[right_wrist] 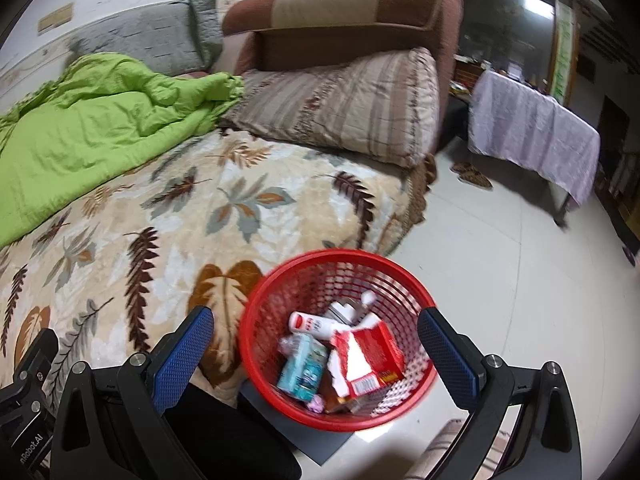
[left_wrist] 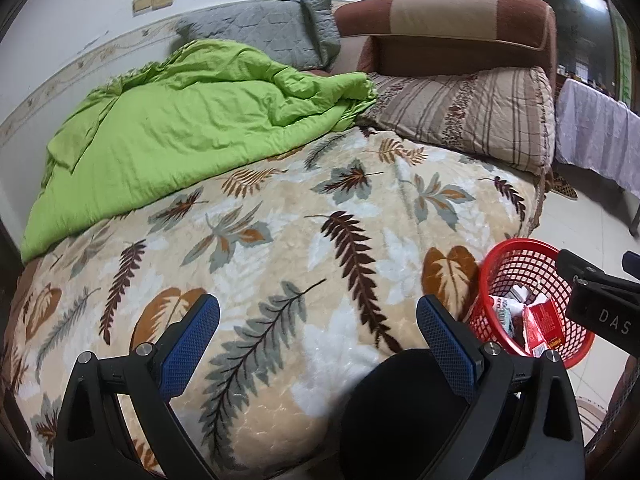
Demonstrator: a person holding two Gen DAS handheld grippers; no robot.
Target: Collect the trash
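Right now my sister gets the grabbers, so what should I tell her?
Left gripper: open, empty, over the leaf blanket.
Right gripper: open, empty, above the red basket.
Basket is on the floor beside the bed, holding a torn red box, a teal carton and a white tube.
Done: that trash is in.
Left: no trash shows on the bed; check out-of-view spots.

Left gripper (left_wrist: 318,320), right gripper (right_wrist: 316,332): black frames, blue diamond-textured finger pads (left_wrist: 188,344), silver screws, white "DAS" lettering.
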